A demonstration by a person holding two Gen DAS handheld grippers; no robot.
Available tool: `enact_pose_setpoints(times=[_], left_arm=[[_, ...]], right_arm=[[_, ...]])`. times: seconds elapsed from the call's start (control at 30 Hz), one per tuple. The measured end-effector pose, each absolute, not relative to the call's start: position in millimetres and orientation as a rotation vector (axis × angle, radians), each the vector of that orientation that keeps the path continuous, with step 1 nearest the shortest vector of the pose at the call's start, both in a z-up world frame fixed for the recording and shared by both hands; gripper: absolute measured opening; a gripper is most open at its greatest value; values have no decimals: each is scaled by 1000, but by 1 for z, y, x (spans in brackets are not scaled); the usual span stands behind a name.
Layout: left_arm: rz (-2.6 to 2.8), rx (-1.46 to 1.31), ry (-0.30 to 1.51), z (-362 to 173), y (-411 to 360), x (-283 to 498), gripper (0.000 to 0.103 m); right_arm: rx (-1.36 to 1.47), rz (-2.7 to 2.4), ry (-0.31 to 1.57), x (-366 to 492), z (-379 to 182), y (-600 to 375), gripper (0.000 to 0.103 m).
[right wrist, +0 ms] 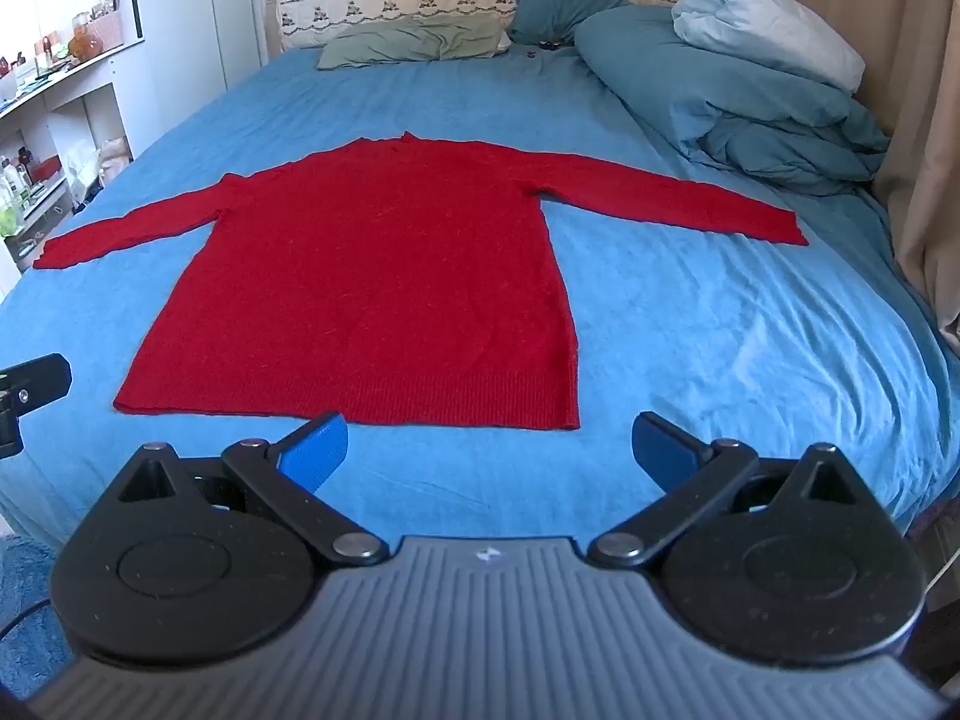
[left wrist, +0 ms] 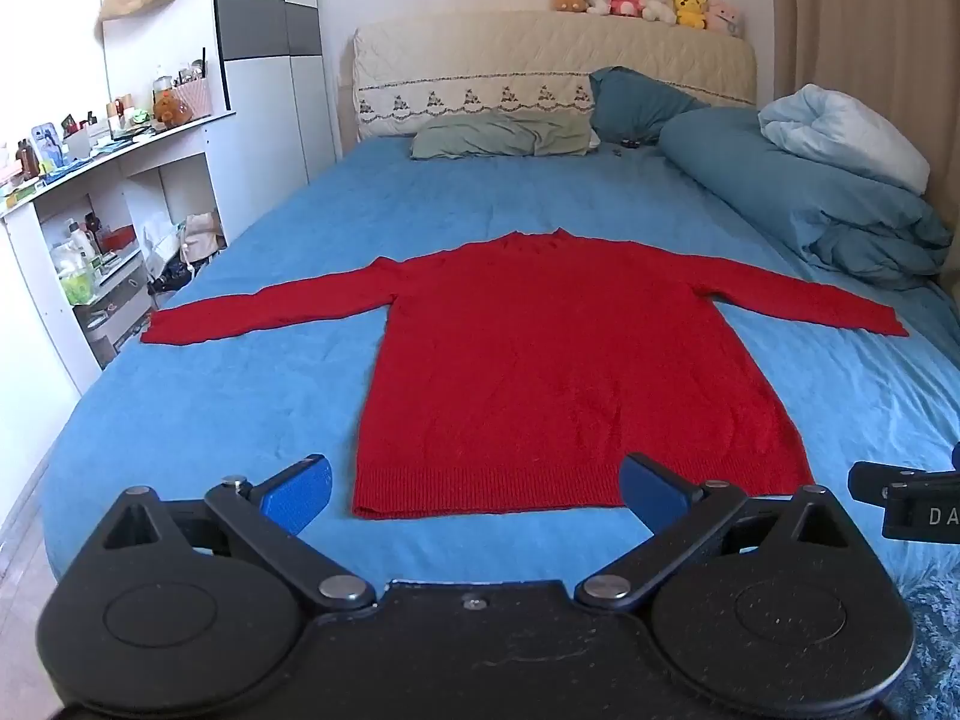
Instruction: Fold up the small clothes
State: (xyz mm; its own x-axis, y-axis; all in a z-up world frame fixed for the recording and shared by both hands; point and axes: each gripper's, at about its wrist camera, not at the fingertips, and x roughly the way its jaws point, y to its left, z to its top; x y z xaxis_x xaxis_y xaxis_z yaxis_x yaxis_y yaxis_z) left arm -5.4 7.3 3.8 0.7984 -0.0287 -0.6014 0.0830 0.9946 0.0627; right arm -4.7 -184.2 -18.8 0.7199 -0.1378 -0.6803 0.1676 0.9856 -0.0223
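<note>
Your left tongs [left wrist: 474, 495] are hanging nearest the lens, blue pads spread wide with nothing between them, tilting down over the near edge of the bed [left wrist: 240, 396]. Your right tongs [right wrist: 489, 456] are doing the same, jaws fully apart and empty.

Ahead of both, the red sweater [left wrist: 558, 372] is lying flat on the blue sheet, hem toward you and collar at 12 o'clock, both sleeves stretching out to 9 and 3 o'clock. From the left wrist view, the ribbed hem is sitting just beyond the pads at 12 o'clock, filling the gap between them without touching. From the right wrist view, the sweater [right wrist: 372, 276] is lying toward 11 o'clock, its right hem corner sitting just past the gap and the left pad close to the hem's edge.

Farther back, at 12 o'clock, a green pillow [left wrist: 504, 135] is resting by the headboard, and a rolled blue duvet [left wrist: 810, 192] is piling up at 2 o'clock.
</note>
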Motion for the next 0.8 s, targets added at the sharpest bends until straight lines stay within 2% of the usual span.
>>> enact_pose_setpoints(times=[0.8], left_arm=[[-57,83,643,5,7,-4,103]], right_arm=[[41,-167,745,-8,-15,-184,103]])
